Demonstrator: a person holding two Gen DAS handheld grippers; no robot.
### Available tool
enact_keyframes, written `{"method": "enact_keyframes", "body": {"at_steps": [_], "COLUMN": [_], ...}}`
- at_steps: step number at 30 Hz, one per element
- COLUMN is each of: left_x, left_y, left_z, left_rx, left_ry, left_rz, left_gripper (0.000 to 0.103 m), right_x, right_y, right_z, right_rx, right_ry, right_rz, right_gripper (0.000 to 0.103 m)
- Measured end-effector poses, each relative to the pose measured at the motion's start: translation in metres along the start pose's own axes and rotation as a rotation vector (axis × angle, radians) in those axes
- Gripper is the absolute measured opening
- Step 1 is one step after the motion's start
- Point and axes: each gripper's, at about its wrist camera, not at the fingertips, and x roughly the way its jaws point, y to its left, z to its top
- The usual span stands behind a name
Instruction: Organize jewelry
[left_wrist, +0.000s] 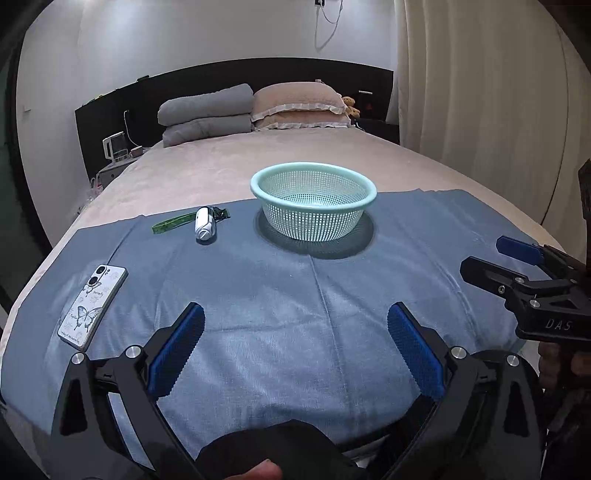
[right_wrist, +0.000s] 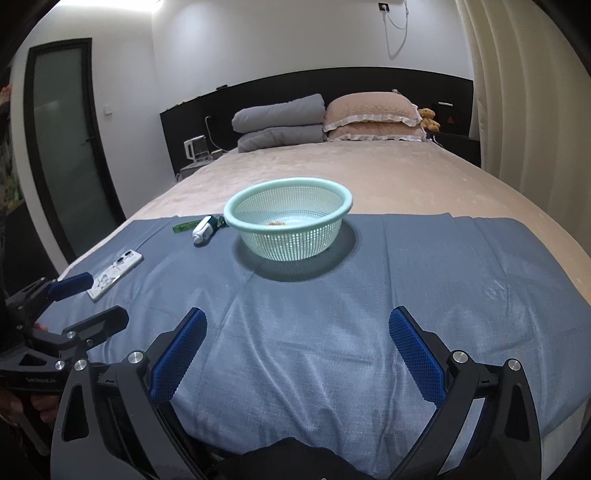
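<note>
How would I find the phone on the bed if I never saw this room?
Look at the blue cloth spread across the bed's near end. At its left edge, nearer you than the mint basket, lies the phone, flat and face down. Only it has butterflies on a white case.

Left claw (left_wrist: 295, 347) spread wide over blue cloth (left_wrist: 280, 295), mint basket (left_wrist: 313, 201) beyond, phone (left_wrist: 93, 306) left

Two wrist views from the foot of the bed, facing the headboard.
Both look low over the blue cloth (left_wrist: 295, 295); the shared basket (left_wrist: 313, 201) sits near 12 o'clock, left view slightly further left.
</note>
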Motion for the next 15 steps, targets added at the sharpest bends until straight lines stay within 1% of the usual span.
{"method": "enact_keyframes", "body": {"at_steps": [5,8,11,13,15], "left_x": [0.002,0.002,-0.003,-0.007,-0.009], "left_y": [0.004,0.007,0.007,0.006,0.004], "left_z": [-0.006,-0.009,-0.012,-0.013,-0.014], "left_rx": [-0.028,-0.043,-0.047,-0.042,-0.033], "left_ry": [0.023,0.033,0.011,-0.011,-0.025], "left_rz": [0.027,0.050,0.052,0.062,0.075], "left_gripper": [0.097,0.097,0.097,0.097,0.097], "right_x": [-0.001,-0.002,-0.008,-0.012,-0.013], "right_y": [0.004,0.002,0.004,0.005,0.007], "right_z": [-0.005,-0.011,-0.016,-0.020,-0.022], "right_rx": [-0.014,0.000,0.006,-0.001,-0.008], "right_ry": [0.001,0.021,0.007,-0.003,-0.006], "right_rz": [-0.016,-0.009,-0.014,-0.001,-0.014], "right_gripper": [0.095,0.095,0.095,0.095,0.095]}}
